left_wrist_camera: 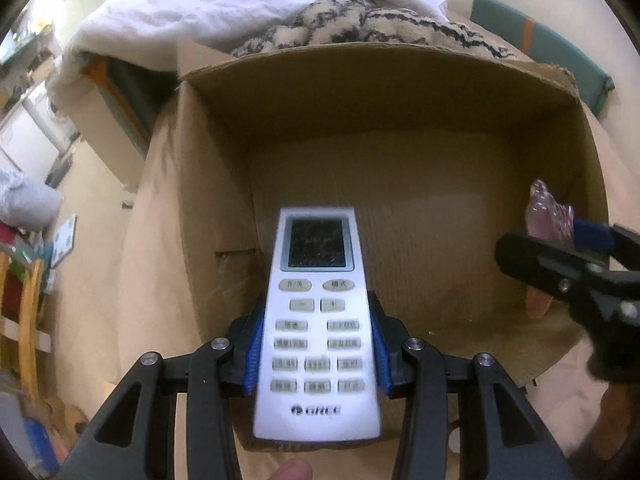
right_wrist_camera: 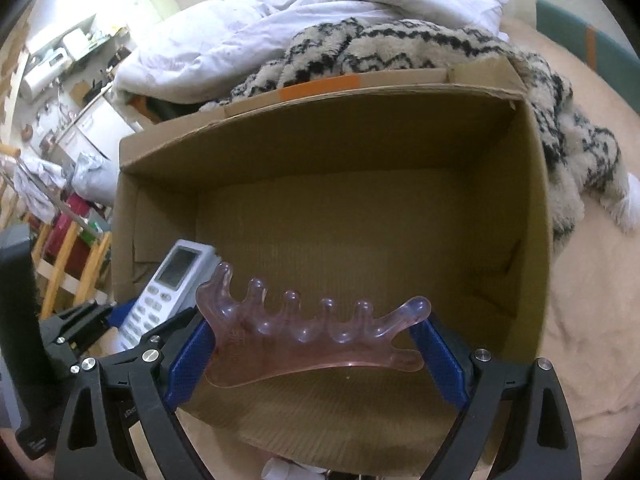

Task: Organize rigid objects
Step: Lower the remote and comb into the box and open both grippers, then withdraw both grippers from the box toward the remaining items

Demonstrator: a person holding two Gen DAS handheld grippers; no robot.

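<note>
My left gripper (left_wrist_camera: 316,356) is shut on a white air-conditioner remote (left_wrist_camera: 316,320), its blue pads pressing both long sides. The remote hangs over the near left part of an open cardboard box (left_wrist_camera: 400,92). In the right wrist view the remote (right_wrist_camera: 160,300) shows at the box's (right_wrist_camera: 320,120) left wall, with the left gripper (right_wrist_camera: 116,320) beside it. My right gripper (right_wrist_camera: 316,344) is shut on a translucent pink massage comb (right_wrist_camera: 304,340) with rounded knobs, held above the box's near edge. From the left wrist the comb (left_wrist_camera: 546,216) and right gripper (left_wrist_camera: 560,248) appear at the right.
The box's brown floor (right_wrist_camera: 360,248) lies bare. A black-and-white patterned blanket (right_wrist_camera: 400,48) and a white duvet (right_wrist_camera: 320,4) pile up behind the box on a beige bed (right_wrist_camera: 592,320). Wooden shelving (right_wrist_camera: 68,264) and room clutter stand at the left.
</note>
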